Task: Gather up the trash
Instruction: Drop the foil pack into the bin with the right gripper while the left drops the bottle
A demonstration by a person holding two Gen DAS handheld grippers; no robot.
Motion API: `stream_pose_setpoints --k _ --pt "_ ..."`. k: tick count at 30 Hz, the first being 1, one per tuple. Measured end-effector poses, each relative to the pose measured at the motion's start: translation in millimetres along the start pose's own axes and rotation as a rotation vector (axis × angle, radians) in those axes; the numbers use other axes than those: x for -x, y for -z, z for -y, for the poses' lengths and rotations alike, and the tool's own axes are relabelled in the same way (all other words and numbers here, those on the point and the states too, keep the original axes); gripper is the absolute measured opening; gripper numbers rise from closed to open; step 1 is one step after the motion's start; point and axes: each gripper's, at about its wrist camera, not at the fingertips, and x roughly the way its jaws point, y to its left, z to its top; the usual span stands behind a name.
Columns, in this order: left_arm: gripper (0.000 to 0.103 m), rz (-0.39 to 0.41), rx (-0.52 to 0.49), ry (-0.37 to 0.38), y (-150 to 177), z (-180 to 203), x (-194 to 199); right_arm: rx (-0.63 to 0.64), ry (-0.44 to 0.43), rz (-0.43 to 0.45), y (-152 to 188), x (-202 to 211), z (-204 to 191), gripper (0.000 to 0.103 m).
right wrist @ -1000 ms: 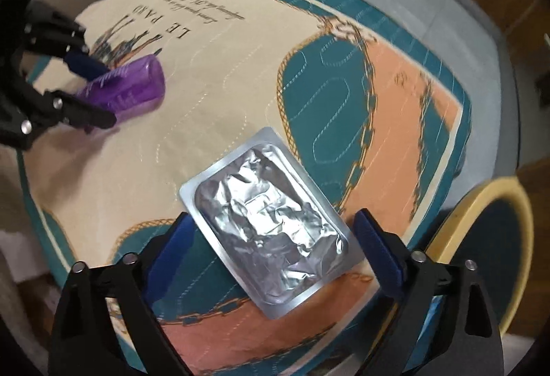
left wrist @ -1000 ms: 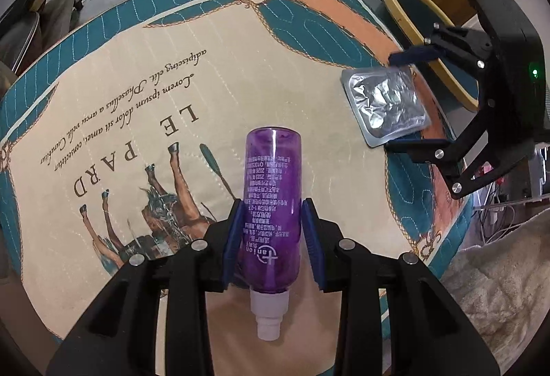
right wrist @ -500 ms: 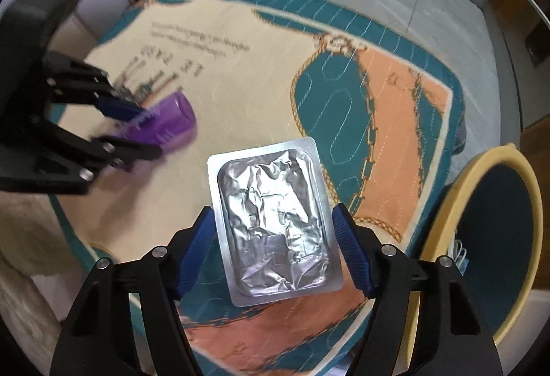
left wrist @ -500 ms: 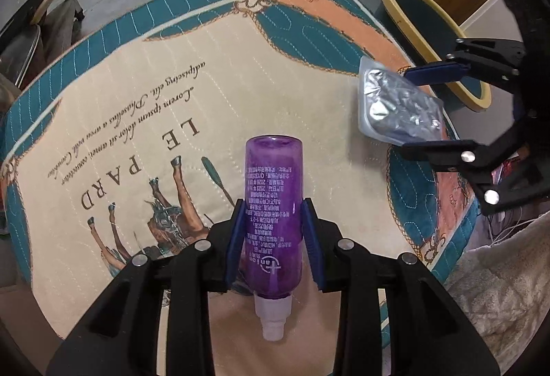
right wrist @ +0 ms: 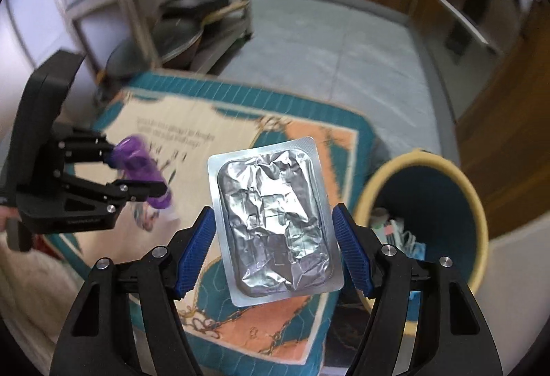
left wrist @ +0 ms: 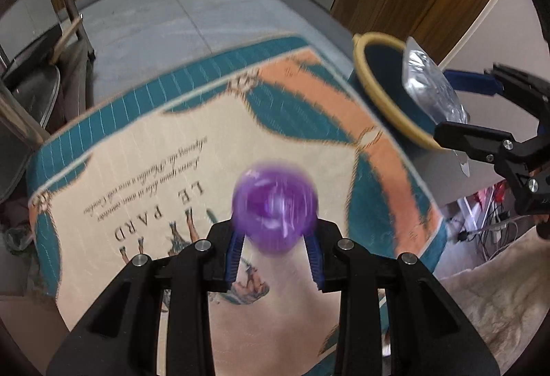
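Foil blister pack (right wrist: 275,224) clamped in right gripper (right wrist: 273,252) jaws near bin (right wrist: 426,169), purple bottle (left wrist: 274,211) clamped in left gripper (left wrist: 275,259) jaws

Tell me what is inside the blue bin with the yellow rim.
Inside the bin, the right wrist view shows some pale scraps of trash at the bottom. They are too blurred to name, and the gripper's finger covers the rest.

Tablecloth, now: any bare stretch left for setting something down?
Yes. The tablecloth shows nothing lying on it, from the lettering to the orange border beside the bin. The crowding is in the air: the purple bottle and the foil pack, each gripped.
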Motion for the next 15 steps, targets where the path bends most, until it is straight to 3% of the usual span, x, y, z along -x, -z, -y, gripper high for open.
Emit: stream_pose_setpoints --k 6,15 --pt "0.032 0.065 -0.012 0.018 -21.1 18.9 14.6 -0.102 0.075 0.079 1.5 24.6 33.9 0.071" --pt "0.032 0.128 -0.046 0.122 -62.0 72.3 9.5 -0.211 0.149 0.064 17.6 19.0 97.8 0.071"
